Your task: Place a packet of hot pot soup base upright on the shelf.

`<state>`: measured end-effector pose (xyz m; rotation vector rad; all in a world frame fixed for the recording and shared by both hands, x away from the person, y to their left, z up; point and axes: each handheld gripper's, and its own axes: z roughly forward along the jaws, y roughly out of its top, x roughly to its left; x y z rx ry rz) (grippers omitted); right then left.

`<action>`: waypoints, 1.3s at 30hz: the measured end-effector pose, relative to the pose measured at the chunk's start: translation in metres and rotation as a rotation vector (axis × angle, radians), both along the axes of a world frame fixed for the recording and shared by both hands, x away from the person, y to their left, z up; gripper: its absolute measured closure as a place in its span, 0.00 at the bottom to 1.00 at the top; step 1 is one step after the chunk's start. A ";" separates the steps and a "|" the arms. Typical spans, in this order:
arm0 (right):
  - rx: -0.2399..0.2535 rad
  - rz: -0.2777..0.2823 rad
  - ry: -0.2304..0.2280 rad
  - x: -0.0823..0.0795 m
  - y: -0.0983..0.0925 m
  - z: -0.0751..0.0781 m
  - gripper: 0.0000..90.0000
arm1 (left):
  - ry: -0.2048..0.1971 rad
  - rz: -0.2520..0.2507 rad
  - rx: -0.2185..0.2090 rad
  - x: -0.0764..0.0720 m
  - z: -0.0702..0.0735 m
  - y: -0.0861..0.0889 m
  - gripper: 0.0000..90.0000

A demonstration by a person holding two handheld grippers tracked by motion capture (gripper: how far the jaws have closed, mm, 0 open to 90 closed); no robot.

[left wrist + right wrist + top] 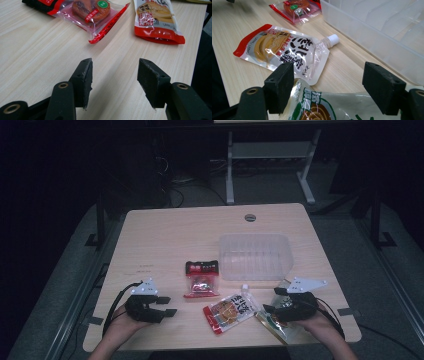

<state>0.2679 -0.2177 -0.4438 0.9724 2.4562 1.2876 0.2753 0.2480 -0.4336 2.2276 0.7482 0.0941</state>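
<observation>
Left gripper (169, 306) sits low at the seven o'clock corner of the table (160, 235), jaws spread wide with bare wood between them in the left gripper view (114, 75). Nothing is pinched there. Ahead of it, at about eleven o'clock in that view, lies the clear packet with the red and black header (87, 12), and at one o'clock the red end of the spouted pouch (155, 22). Both are well apart from the pads.

Over at five o'clock, the right gripper (271, 300) hovers over the green-printed packet (274, 324), which lies at the near edge of the table under the hand. In the right gripper view the jaws stand apart (329, 87), the green-printed packet (332, 107) lying between and below them. The left pad is just beside the packet's edge; whether it touches I cannot tell. No squeeze on it shows.

Crowding that spot: the spouted pouch (284, 52) lies touching or overlapping the green packet's upper edge, its white cap (332, 40) pointing toward the clear plastic bin (372, 30). The bin (255, 256) sits at about one o'clock from table centre, just beyond the right gripper. The red-headed packet (202, 278) lies near table centre, just left of the bin.
</observation>
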 end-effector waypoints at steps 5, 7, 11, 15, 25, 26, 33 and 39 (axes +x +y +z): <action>0.002 -0.001 0.002 0.000 -0.001 0.000 0.28 | 0.003 0.008 -0.009 -0.001 0.001 -0.002 0.51; 0.011 -0.003 0.003 0.000 -0.002 0.000 0.28 | -0.001 0.008 -0.009 0.001 0.002 -0.001 0.53; 0.013 0.002 0.007 0.001 -0.001 0.000 0.27 | 0.002 0.008 -0.026 0.003 0.006 -0.004 0.65; 0.006 0.002 -0.003 -0.001 0.001 0.002 0.27 | -0.004 -0.003 -0.034 0.009 0.014 -0.009 0.87; 0.005 0.009 -0.001 -0.002 0.004 0.001 0.27 | -0.010 -0.028 -0.029 0.027 0.025 -0.032 1.00; 0.007 0.007 0.001 -0.001 0.004 0.001 0.27 | -0.010 -0.030 -0.033 0.032 0.026 -0.039 1.00; 0.009 0.005 0.005 -0.003 0.002 0.002 0.27 | -0.008 -0.044 -0.034 0.046 0.025 -0.063 1.00; 0.011 0.003 -0.004 -0.002 0.001 0.002 0.27 | -0.015 -0.056 -0.030 0.063 0.020 -0.090 1.00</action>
